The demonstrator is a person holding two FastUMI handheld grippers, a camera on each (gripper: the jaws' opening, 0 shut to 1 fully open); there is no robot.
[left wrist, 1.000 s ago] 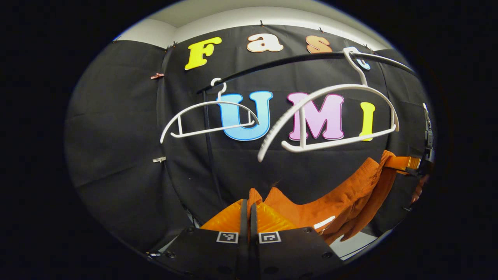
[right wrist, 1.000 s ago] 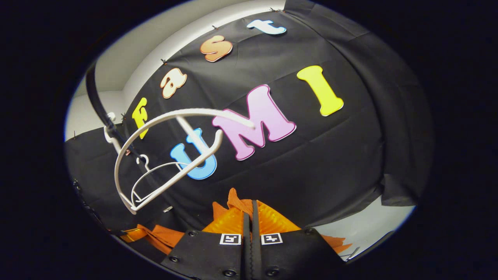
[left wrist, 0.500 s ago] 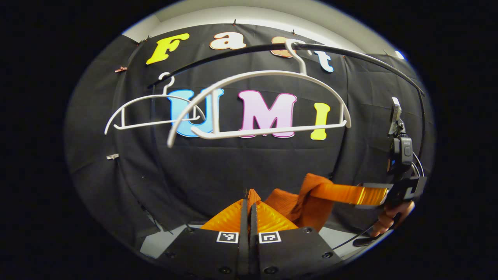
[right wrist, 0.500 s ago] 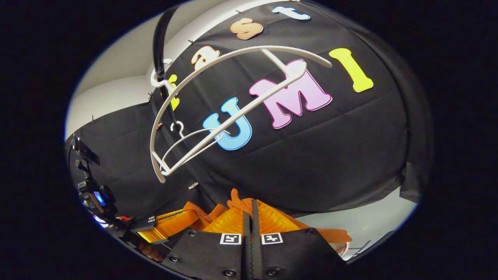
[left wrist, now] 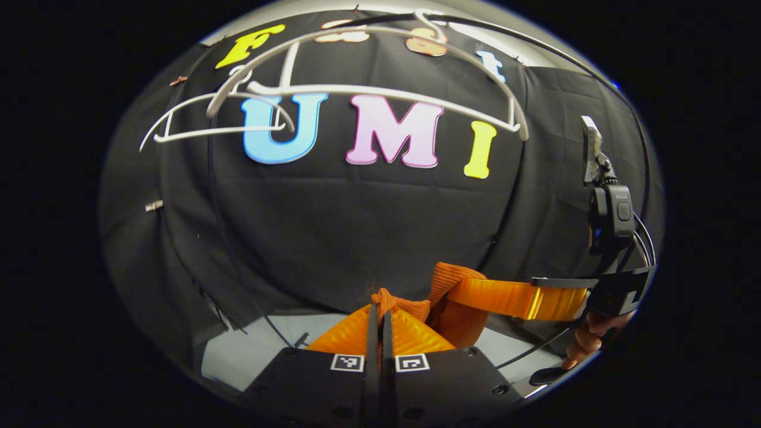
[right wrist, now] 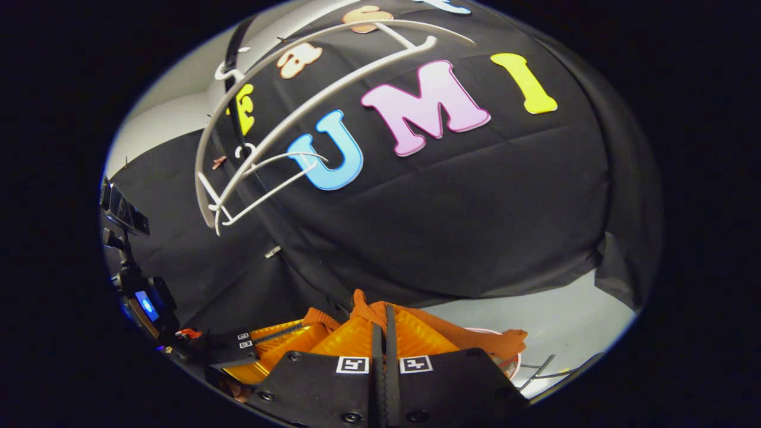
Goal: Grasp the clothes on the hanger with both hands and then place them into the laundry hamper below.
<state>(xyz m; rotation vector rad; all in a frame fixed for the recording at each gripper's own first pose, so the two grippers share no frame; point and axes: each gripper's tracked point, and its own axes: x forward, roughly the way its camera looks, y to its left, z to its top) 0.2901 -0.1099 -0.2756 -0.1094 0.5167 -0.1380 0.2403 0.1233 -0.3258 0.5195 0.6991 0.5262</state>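
- Left tongs (left wrist: 380, 312): orange fingers pressed together w/ a fold of the orange garment (left wrist: 458, 309) pinched between the tips.
- Right tongs (right wrist: 383, 315): fingers likewise closed, orange cloth bunched at the tips and spilling to the right side of them.
- Garment is off the hangers, well below the big white hanger (left wrist: 368, 89), slung between the two tongs.
- In left gripper view, the right tongs come in from the right, below the big hanger's right end; fingers point left, tips buried in the cloth; a hand (left wrist: 588, 339) grips the handle under them.
- In right gripper view, the left tongs sit low at left, below the big hanger's lower end, tips against the garment.
- Big hanger is bare, hook on the black rail (left wrist: 535, 47).
- Smaller white hanger (left wrist: 208, 119) hangs behind it, also bare.
- Hamper: a pale rim just under the cloth in right gripper view, too little visible to be sure.
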